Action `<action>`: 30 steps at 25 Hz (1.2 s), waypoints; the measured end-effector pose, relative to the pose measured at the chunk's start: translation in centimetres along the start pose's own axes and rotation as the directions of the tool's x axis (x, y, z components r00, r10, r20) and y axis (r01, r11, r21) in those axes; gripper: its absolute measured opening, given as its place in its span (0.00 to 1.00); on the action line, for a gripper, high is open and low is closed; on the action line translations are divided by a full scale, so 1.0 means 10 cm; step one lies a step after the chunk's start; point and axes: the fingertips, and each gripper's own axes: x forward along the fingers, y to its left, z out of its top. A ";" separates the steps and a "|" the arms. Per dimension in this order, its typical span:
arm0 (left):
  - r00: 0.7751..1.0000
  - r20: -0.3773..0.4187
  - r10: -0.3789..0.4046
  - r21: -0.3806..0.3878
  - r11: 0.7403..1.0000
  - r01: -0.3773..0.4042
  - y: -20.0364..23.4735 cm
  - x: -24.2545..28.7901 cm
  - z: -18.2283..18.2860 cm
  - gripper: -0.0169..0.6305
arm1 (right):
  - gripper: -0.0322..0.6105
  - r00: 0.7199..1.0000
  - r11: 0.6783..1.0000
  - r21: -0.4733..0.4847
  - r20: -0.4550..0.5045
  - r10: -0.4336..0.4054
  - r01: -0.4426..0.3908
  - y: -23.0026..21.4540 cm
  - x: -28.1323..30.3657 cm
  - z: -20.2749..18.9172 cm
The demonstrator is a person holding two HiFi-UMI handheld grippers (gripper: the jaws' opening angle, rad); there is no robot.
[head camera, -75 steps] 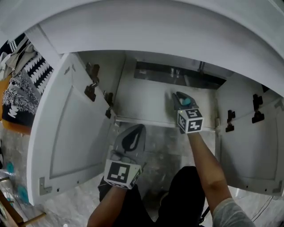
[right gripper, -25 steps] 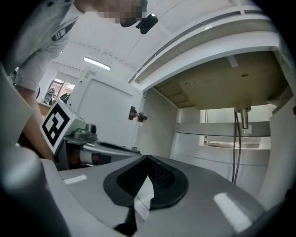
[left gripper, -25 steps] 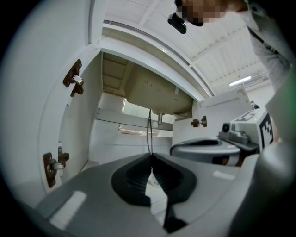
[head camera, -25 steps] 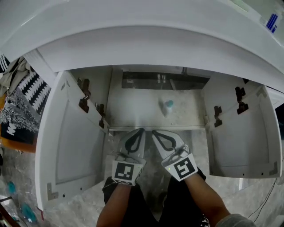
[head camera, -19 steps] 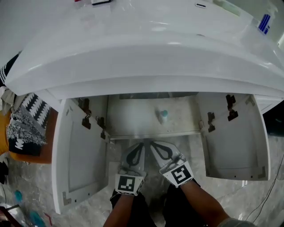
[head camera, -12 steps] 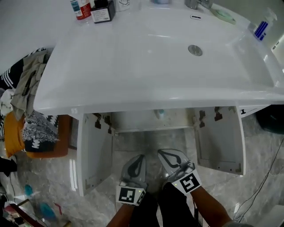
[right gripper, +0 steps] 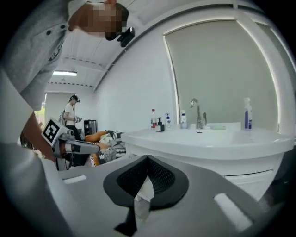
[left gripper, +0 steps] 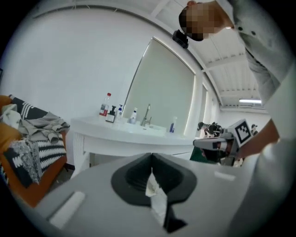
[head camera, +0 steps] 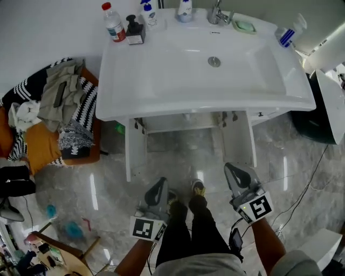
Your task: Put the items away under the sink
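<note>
Both tongs are clenched and empty. The left tongs and right tongs hang low over the glossy marble floor, well apart from the sink. The items to stow stand along its back rim: a clear red-capped bottle, a squat black pump bottle, 2 white bottles and a blue spray bottle at the right corner. The cabinet below has its flat white doors swung out. For the next pick, I would open 1 pair wide and close on a bottle's straight body, not its pump or trigger. Smooth plastic probably slides on glazed ceramic, so carry it upright.
</note>
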 end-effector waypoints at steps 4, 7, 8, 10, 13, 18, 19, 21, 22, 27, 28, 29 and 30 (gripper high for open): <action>1.000 0.019 -0.002 0.030 1.000 0.002 -0.03 -0.27 0.69 0.04 | 0.05 0.997 0.997 0.041 0.043 -0.062 0.061 0.07 -0.35 0.77; 0.999 0.030 -0.012 0.039 0.999 0.011 -0.18 -0.44 1.02 0.04 | 0.05 0.995 0.996 0.043 0.063 -0.080 0.078 0.20 -0.64 1.11; 0.999 0.043 -0.016 0.038 0.999 0.014 -0.24 -0.47 1.12 0.04 | 0.05 0.994 0.996 0.038 0.072 -0.085 0.083 0.21 -0.71 1.20; 0.998 0.056 -0.019 0.035 0.999 0.017 -0.36 -0.56 1.26 0.04 | 0.05 0.992 0.995 0.050 0.082 -0.094 0.091 0.22 -0.85 1.27; 0.998 0.053 -0.027 0.042 0.999 0.024 -0.57 -0.72 1.33 0.04 | 0.05 0.989 0.987 0.128 0.097 -0.111 0.098 0.21 -1.10 1.24; 0.998 0.067 -0.008 0.064 0.998 0.004 -1.00 -1.00 1.34 0.04 | 0.05 0.989 0.992 0.101 0.119 -0.089 0.077 0.23 -1.55 1.19; 0.997 0.075 -0.002 0.068 0.998 -0.003 -1.13 -1.05 1.34 0.04 | 0.05 0.988 0.994 0.095 0.138 -0.074 0.061 0.23 -1.68 1.22; 0.996 0.092 0.005 0.074 0.997 -0.012 -1.42 -1.17 1.34 0.04 | 0.05 0.983 0.995 0.096 0.176 -0.055 0.038 0.21 -1.99 1.25; 0.995 0.100 0.008 0.076 0.997 -0.016 -1.58 -1.25 1.33 0.04 | 0.05 0.981 0.995 0.098 0.187 -0.048 0.030 0.20 -2.15 1.24; 0.992 0.126 -0.002 0.077 0.997 -0.008 -2.21 -1.55 1.25 0.04 | 0.05 0.977 0.993 0.114 0.211 -0.025 0.001 0.29 -2.78 1.10; 0.992 0.126 -0.007 0.083 0.997 -0.004 -2.31 -1.60 1.24 0.04 | 0.05 0.976 0.993 0.118 0.217 -0.020 -0.006 0.32 -2.87 1.07; 0.992 0.125 -0.011 0.089 0.996 0.000 -2.41 -1.65 1.22 0.04 | 0.05 0.975 0.993 0.120 0.222 -0.017 -0.011 0.36 -2.97 1.05; 0.992 0.124 -0.015 0.094 0.996 0.004 -2.50 -1.70 1.20 0.04 | 0.05 0.974 0.993 0.120 0.227 -0.014 -0.013 0.40 -3.06 1.02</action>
